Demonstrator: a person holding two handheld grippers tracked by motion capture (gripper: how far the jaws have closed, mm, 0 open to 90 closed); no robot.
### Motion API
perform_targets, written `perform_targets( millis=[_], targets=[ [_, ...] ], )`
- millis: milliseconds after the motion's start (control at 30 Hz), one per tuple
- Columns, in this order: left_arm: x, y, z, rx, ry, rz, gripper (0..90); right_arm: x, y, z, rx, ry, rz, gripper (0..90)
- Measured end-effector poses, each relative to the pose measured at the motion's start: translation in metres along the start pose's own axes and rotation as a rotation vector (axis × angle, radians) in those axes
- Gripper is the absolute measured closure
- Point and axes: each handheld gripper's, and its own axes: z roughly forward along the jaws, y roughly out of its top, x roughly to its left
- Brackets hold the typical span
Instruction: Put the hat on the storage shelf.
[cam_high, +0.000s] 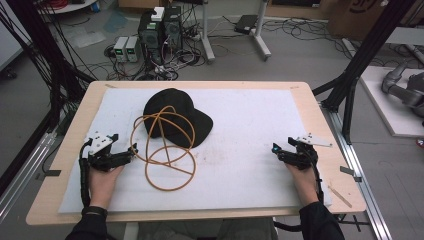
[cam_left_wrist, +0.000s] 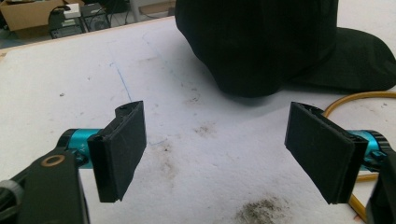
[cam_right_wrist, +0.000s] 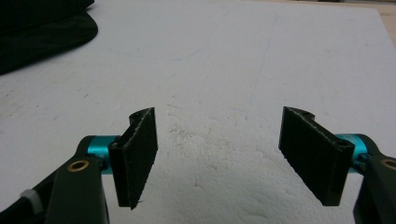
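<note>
Nearby, orange cord (cam_high: 165, 150) draped over black cap (cam_high: 175, 116), both claws (cam_high: 131, 151) (cam_high: 276, 149) agape, seemingly empty.

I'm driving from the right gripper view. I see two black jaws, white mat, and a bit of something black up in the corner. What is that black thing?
Observer: It's a black fabric baseball cap, lying with its crown up on the white foam mat.
Operator: Is anything on it?
Observer: Yes. A thin orange cord lies in loose loops, partly over the cap and partly on the mat in front of it.
Operator: Where's my other gripper?
Observer: The left gripper is at the mat's left side, right beside the cord loops. Its jaws are open with nothing between them.
</note>
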Motion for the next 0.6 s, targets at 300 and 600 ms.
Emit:
perform_targets(
  millis=[300,600],
  targets=[
    [-0.003,0.004,0.007,0.059,-0.019,0.041,26.0,0.001,0.000,0.002,0.013,-0.002,-0.011,28.1],
    [-0.004,0.030,0.024,-0.021,-0.168,0.007,38.4,0.002,0.001,0.002,0.020,-0.002,-0.017,28.2]
  ],
)
